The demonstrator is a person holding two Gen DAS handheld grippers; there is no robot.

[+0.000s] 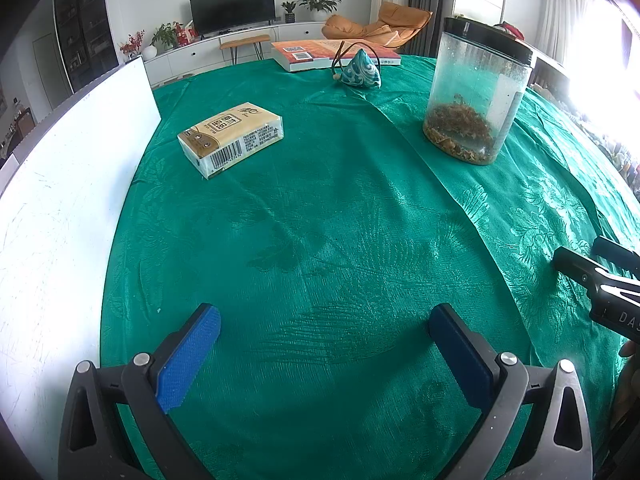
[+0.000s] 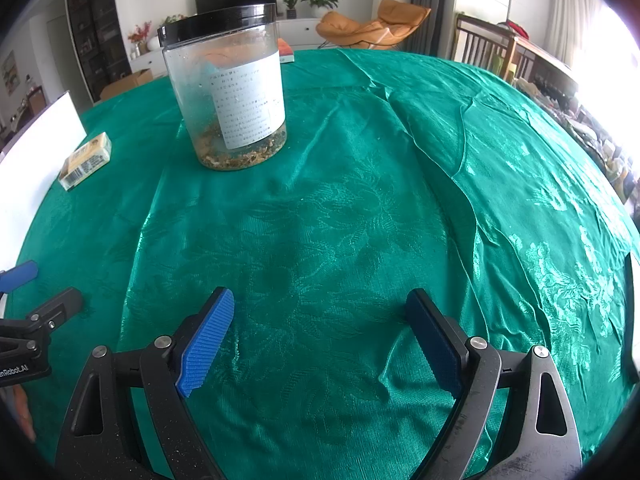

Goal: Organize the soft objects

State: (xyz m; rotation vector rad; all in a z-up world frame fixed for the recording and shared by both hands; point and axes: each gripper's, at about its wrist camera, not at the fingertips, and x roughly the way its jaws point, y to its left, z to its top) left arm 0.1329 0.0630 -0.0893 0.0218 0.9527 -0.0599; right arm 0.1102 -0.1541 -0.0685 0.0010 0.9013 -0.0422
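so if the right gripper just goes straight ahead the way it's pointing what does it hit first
Probably bare green tablecloth: the right gripper is open and empty, and nothing lies directly ahead. The clear jar stands left of that line, though fisheye depth is unclear.

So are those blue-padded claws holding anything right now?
No. The left gripper and the right gripper are both open, with only the green patterned tablecloth showing between their fingers.
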